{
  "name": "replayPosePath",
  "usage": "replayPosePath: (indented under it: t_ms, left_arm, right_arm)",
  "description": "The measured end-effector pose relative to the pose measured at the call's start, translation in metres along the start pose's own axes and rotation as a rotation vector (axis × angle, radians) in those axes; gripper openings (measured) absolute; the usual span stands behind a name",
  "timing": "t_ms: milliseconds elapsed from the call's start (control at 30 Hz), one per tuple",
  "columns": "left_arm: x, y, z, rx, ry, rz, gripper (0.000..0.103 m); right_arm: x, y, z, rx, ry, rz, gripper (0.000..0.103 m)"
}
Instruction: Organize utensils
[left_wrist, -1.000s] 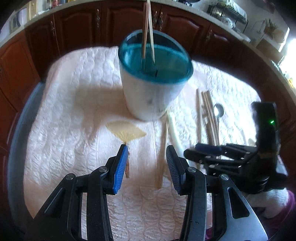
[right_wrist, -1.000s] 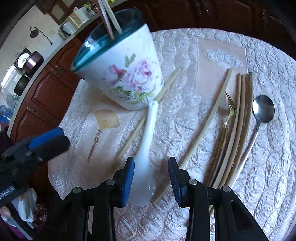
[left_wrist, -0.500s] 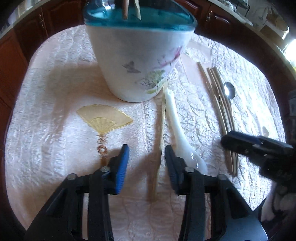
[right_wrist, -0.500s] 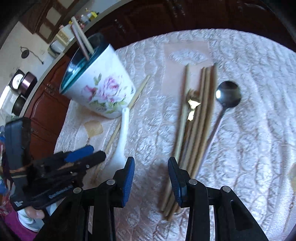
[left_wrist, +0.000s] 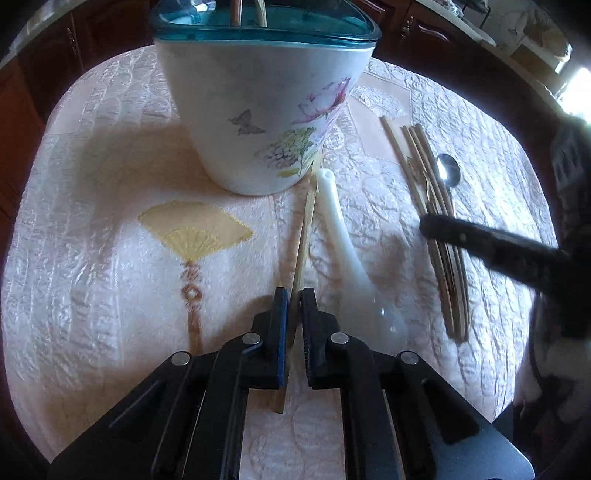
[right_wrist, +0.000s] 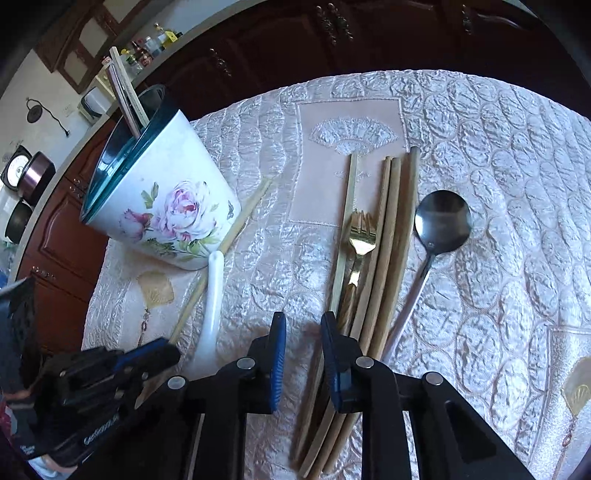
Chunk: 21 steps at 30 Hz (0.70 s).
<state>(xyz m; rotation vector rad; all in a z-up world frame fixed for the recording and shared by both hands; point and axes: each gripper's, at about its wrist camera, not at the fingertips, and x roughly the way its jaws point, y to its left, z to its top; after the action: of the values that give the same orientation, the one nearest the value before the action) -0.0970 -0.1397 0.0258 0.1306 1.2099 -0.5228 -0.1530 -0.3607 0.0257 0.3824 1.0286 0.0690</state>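
A white floral holder with a teal rim (left_wrist: 258, 110) (right_wrist: 162, 206) stands on the quilted cloth with two chopsticks (right_wrist: 125, 92) in it. My left gripper (left_wrist: 293, 314) is shut on a single bamboo chopstick (left_wrist: 304, 229) that lies on the cloth beside a white ceramic spoon (left_wrist: 343, 243) (right_wrist: 212, 306). My right gripper (right_wrist: 303, 347) is partly open and empty, low over the near ends of a bundle of chopsticks (right_wrist: 384, 258), with a gold fork (right_wrist: 360, 236) among them and a steel spoon (right_wrist: 439, 225) to their right.
The round table carries a pale quilted cloth (left_wrist: 92, 258) with embroidered yellow fans (left_wrist: 195, 232). Dark wood cabinets (right_wrist: 332, 40) ring the table. The right gripper shows as a dark bar in the left wrist view (left_wrist: 491, 247).
My left gripper has moved down and forward and shut on the single chopstick. My right gripper has moved right, from over the white spoon to the chopstick bundle, and narrowed its jaws.
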Motion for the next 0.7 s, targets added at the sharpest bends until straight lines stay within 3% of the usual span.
replayPosePath:
  t_ms: [100, 200, 700]
  left_arm:
    - [-0.008, 0.005, -0.007, 0.007, -0.003, -0.004, 0.006]
    - [-0.011, 0.006, -0.011, 0.010, 0.001, -0.012, 0.006]
    - [-0.028, 0.019, -0.043, 0.010, 0.023, -0.033, 0.006]
  right_arm:
    - [-0.001, 0.002, 0.015, 0.012, -0.034, -0.011, 0.019]
    - [0.004, -0.003, 0.017, -0.010, 0.012, -0.007, 0.019]
    - [0.023, -0.004, 0.029, -0.006, 0.038, -0.010, 0.019]
